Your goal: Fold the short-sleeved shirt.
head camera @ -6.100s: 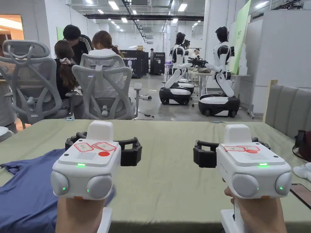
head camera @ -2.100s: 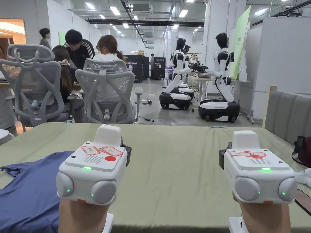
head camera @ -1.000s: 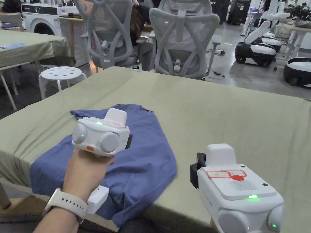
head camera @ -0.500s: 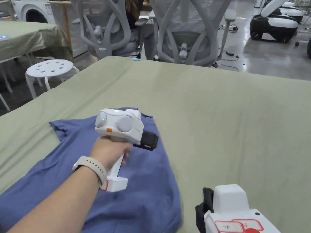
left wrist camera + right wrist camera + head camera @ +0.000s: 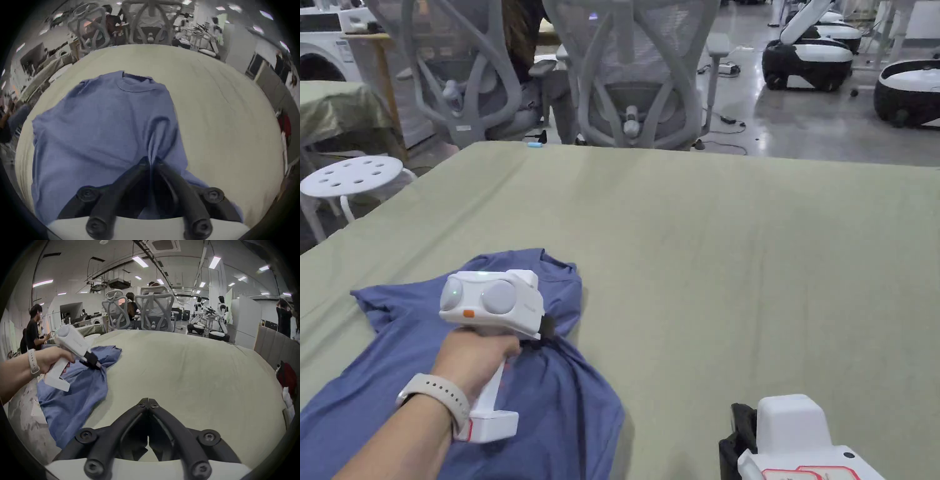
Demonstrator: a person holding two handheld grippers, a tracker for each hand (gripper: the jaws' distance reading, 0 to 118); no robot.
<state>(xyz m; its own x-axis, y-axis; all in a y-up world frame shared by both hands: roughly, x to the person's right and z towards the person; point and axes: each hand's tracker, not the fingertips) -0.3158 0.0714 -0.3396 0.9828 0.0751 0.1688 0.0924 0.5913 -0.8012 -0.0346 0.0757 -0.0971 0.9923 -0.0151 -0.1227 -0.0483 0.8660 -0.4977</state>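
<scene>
My left claw (image 5: 151, 160) pinched a raised fold of the blue shirt (image 5: 97, 129) on the counter (image 5: 737, 250); my right claw (image 5: 148, 400) hung closed, holding nothing.

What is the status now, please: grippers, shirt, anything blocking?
Left gripper shut on shirt, pinching a ridge of cloth. Right gripper shut, empty, above green table cover. Shirt unfolded, partly over table edge. Nothing in the way.

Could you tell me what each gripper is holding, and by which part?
Left gripper pinches the shirt by a fabric fold below the collar; right gripper holds nothing.
</scene>
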